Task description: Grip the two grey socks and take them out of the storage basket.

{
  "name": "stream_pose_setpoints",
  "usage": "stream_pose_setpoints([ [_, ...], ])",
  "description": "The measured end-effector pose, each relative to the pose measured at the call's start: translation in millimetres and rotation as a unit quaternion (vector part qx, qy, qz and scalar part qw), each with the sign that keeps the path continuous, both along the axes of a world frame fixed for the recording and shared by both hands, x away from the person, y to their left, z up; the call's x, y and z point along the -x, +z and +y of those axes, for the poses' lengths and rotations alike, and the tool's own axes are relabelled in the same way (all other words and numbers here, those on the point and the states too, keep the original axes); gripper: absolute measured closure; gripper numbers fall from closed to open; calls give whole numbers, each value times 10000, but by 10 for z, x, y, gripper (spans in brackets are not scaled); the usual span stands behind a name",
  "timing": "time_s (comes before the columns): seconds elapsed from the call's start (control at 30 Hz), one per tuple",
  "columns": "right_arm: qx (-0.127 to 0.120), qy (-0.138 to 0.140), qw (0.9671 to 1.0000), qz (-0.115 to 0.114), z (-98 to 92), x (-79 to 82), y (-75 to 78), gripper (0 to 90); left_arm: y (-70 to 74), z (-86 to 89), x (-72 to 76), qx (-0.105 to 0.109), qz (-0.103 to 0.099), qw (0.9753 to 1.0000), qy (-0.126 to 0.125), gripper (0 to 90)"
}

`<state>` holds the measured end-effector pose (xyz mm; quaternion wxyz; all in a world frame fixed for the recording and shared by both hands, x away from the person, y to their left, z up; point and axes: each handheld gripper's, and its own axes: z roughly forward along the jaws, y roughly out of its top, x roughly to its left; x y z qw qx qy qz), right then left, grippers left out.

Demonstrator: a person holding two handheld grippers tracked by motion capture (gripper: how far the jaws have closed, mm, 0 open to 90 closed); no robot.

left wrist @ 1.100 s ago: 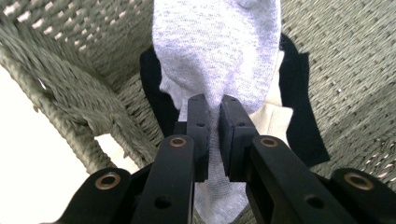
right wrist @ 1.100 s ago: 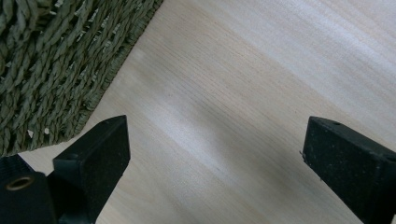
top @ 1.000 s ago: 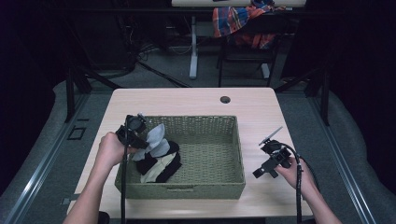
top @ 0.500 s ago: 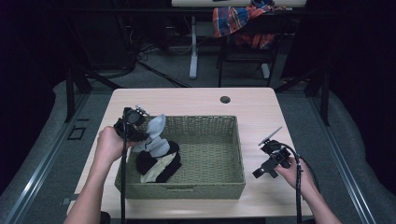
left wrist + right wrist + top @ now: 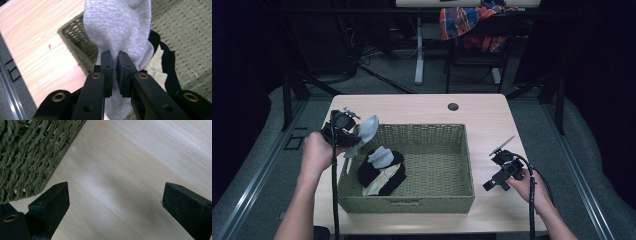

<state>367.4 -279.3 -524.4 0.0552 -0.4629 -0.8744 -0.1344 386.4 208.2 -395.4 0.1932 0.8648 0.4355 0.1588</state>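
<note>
A grey sock (image 5: 363, 133) (image 5: 117, 32) hangs over the left rim of the green woven basket (image 5: 447, 131), and my left gripper (image 5: 346, 127) (image 5: 113, 56) is shut on it, jaws pinching the fabric. Below it in the basket lie a second grey sock (image 5: 381, 157) on a black and cream pile of cloth (image 5: 382, 176) (image 5: 165, 67). My right gripper (image 5: 490, 184) (image 5: 115, 202) rests low over the bare table to the right of the basket, jaws wide open with nothing between them.
The light wooden table (image 5: 422, 107) has a dark round hole (image 5: 453, 106) near its far edge. The basket's right wall (image 5: 30, 155) stands close to the right gripper. A chair with plaid cloth (image 5: 472, 22) stands behind the table.
My left gripper has lifted the grey sock up and leftward, from above the pile to over the basket's left rim. The right gripper has not moved.
</note>
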Motion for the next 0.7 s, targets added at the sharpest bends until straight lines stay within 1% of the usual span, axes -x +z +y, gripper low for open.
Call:
stream_pose_setpoints([
  [0.07,4,1,10000,-3,1,1,1,72,14,38,3,-1,16,10000,34,846],
  [0.1,-47,-17,10000,2,2,5,1,72,21,64,6,-11,-20,10000,81,846],
  [0.2,-32,-20,10000,-2,5,8,2,72,28,112,7,-30,-4,9999,104,846],
  [0.33,-35,-31,10000,-6,5,10,4,72,39,193,14,-23,-13,9998,195,846],
  [0.43,-22,-20,10000,-2,6,9,4,72,41,250,12,-61,-12,9996,259,846],
  [0.6,-17,-24,10000,4,5,11,5,72,43,351,8,-65,-29,9992,389,846],
  [0.67,-18,-25,10000,4,5,11,3,72,41,395,8,-69,-103,9987,495,847],
  [0.7,-9,-15,10000,10,6,12,5,73,38,417,2,-95,-83,9986,512,847],
])
